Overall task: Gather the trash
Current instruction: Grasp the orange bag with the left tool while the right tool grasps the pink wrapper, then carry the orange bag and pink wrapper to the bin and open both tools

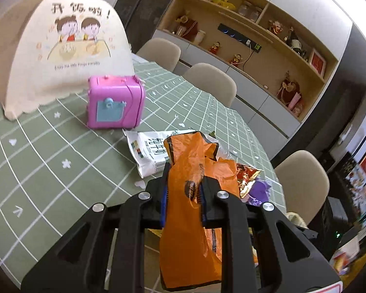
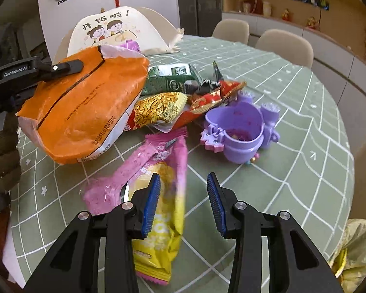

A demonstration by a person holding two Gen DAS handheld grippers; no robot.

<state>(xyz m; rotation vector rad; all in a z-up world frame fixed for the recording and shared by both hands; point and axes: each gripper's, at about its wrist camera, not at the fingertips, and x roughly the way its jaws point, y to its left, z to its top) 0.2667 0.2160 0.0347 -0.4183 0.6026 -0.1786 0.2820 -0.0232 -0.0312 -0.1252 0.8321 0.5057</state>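
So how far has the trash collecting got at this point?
Early, by the look of it. In hand: the left claw is clamped on the orange bag, lifted off the table. The right claw is open over the pink and yellow wrapper, not gripping it. Left: that wrapper, the green packet, the gold noodle packet and the red foil wrapper. Nothing visibly binned yet.

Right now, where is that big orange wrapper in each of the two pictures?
Left wrist view: the orange wrapper fills the lower centre, pinched between the left gripper pads and hanging below them.
Right wrist view: it sits upper left, lifted over the green tablecloth, the left gripper's finger on its top edge.
Shared landmark: the cream cartoon-printed food cover.
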